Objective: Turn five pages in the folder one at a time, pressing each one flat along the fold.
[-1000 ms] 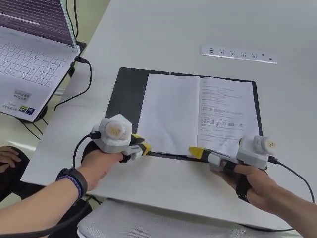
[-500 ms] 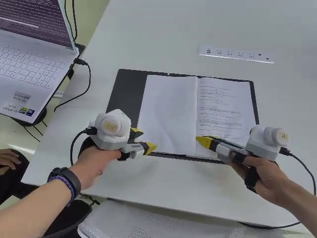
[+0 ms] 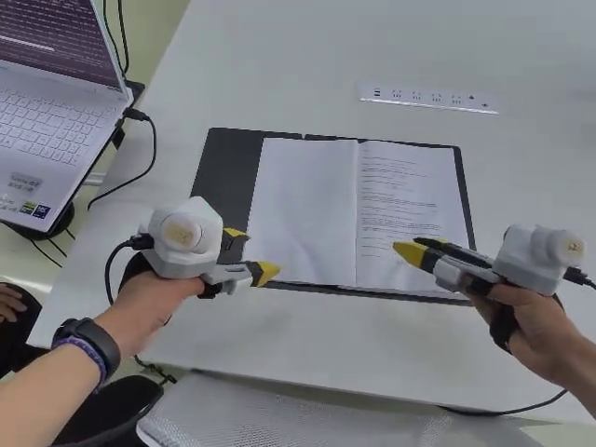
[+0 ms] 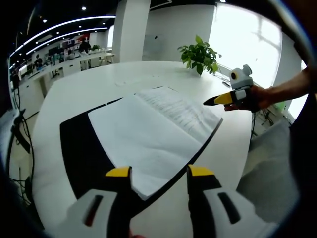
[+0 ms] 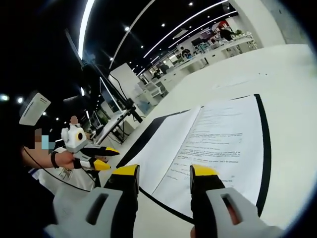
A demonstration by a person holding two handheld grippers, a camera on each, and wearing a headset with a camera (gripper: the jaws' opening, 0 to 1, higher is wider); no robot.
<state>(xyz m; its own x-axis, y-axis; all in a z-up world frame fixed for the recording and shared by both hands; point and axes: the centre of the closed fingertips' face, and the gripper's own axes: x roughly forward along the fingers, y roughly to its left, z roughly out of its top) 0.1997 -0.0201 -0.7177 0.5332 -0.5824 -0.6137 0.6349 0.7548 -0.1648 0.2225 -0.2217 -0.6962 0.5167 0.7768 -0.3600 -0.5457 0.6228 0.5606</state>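
Your left claw (image 3: 252,254) and right claw (image 3: 413,249) both gape, empty, with the folder (image 3: 231,172) lying open just ahead. Nip only the top printed page (image 3: 410,214) by its near edge; the stack's thickness is unclear.

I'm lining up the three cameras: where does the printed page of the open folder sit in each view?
Head view: printed page, right of centre.
Left gripper view: printed page, upper middle, beyond the blank page.
Right gripper view: printed page, centre, running right.
Shared landmark: the blank page adjoining it.
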